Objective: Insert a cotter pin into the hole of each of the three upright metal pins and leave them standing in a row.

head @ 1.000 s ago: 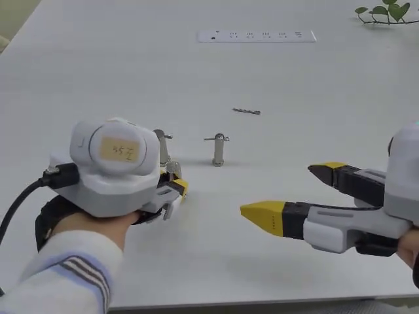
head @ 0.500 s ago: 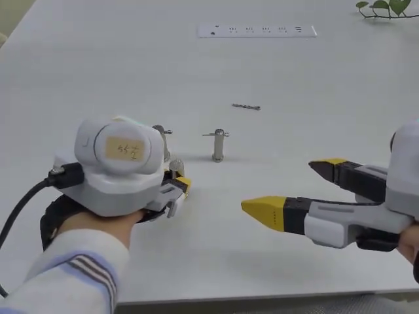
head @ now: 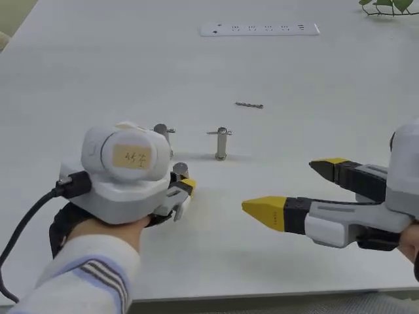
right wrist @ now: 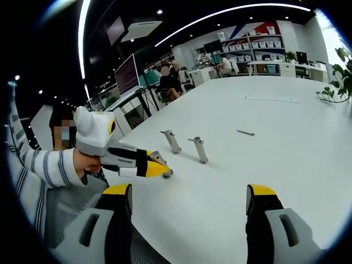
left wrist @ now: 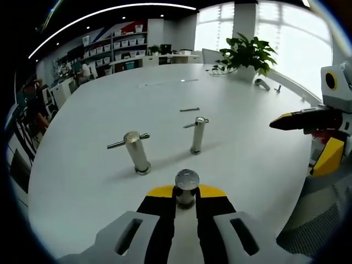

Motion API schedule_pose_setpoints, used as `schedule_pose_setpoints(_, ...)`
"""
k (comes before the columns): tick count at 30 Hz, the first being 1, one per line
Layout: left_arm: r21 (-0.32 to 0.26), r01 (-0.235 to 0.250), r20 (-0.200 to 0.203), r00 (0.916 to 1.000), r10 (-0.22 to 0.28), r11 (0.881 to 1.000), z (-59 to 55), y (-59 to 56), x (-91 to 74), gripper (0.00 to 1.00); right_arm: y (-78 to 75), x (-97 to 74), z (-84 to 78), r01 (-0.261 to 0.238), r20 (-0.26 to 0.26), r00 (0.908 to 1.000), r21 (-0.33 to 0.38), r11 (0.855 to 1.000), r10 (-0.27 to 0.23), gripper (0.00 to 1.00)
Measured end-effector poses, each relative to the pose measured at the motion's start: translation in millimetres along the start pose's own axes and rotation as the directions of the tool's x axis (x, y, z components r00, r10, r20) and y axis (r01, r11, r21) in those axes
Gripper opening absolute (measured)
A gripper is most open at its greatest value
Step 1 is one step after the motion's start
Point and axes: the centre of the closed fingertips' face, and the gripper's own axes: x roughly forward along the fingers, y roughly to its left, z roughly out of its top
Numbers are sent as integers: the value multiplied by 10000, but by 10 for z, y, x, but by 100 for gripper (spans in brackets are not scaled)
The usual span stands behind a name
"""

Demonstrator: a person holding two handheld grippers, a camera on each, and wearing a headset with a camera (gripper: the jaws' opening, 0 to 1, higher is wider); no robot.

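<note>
Three metal pins on white table | middle pin and left pin stand mid-frame in head view, each with a cotter through it | third pin upright, pinched by left gripper, lower left | loose cotter pin lies upper centre | right gripper spread, lower right

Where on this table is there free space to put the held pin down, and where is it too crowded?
Free: the wide bare table between the loose cotter pin and the power strip, also the patch between the right-hand upright pin and the open right tool. Crowded: around the left tool, its held pin and the nearby upright pin.
</note>
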Motion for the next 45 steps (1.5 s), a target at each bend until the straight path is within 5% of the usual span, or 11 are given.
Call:
schedule_pose_setpoints(5, -741, 18, -3, 10000, -19, 9972, -14, 9, 6, 11, 2, -10, 2, -6, 22, 10000, -12, 10000, 6, 84)
schedule_pose_setpoints(17, -1208, 205, -330, 9991, -247, 9925, -71, -3, -28, 12, 23, 2, 11, -53, 51, 10000, -8, 10000, 53, 84)
schedule_pose_setpoints(24, -594, 928, -326, 9950, -948, 9939, -53, -74, -137, 19, 34, 7, 5, -92, -21, 10000, -64, 9999, 92, 84)
schedule_pose_setpoints(28, -678, 1926, -465, 9795, -1959, 9789, -50, -140, -251, 24, 35, 3, 14, -109, -4, 9999, -62, 9999, 109, 84)
schedule_pose_setpoints(30, -63, 2298, -611, 9713, -2297, 9732, -67, -141, -316, 32, 29, 1, 17, -99, -7, 10000, -56, 9999, 99, 84)
schedule_pose_setpoints(33, 229, 2397, -508, 9699, -2383, 9706, -56, -95, -410, 45, 16, -2, 13, -64, -81, 9999, -143, 9999, 63, 84)
schedule_pose_setpoints(40, 289, 2681, -204, 9633, -2676, 9629, -20, 7, -592, 53, -8, -6, 2, -41, -232, 9997, -228, 9997, 36, 84)
schedule_pose_setpoints(45, 478, 2706, 469, 9609, -2728, 9615, 102, 88, -701, 71, -5, -20, -14, -62, -382, 9993, -328, 9994, 49, 83)
